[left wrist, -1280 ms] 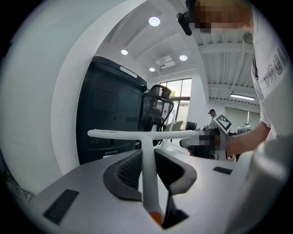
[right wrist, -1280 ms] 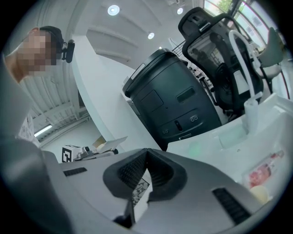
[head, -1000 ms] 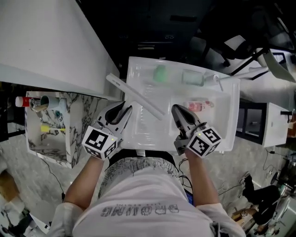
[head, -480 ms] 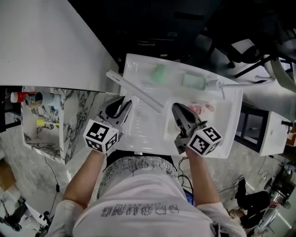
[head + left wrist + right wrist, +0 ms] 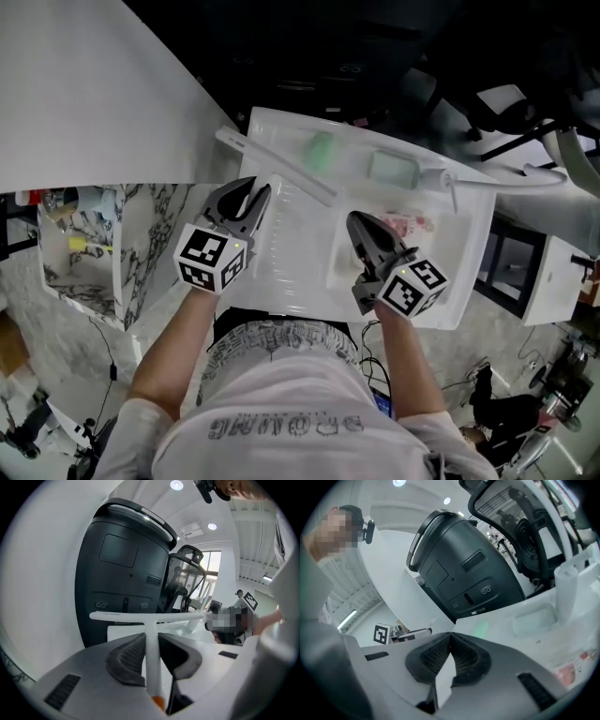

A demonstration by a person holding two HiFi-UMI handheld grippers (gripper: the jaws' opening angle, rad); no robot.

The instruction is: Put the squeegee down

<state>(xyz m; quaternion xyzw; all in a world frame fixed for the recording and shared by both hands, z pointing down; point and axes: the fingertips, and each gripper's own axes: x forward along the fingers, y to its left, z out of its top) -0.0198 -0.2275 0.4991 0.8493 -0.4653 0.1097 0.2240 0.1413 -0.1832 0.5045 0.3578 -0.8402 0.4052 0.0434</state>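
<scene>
We grip a white squeegee [image 5: 281, 172] at a white tray [image 5: 469, 253].
Head view: our left gripper [image 5: 251, 192] carries the squeegee at the tray's left side, blade bar slanting across the far corner; left gripper view: both pads pinch its handle; right gripper view: our right gripper [image 5: 450, 637] has its tips pressed together.

A big black machine [image 5: 122, 573] stands behind the white worktop [image 5: 441, 291], with ceiling spotlights [image 5: 176, 485] above it and perhaps a window [image 5: 213, 566] to its right.

Squeegee [image 5: 277, 169] crosses the tray's [image 5: 469, 255] far left corner.
</scene>
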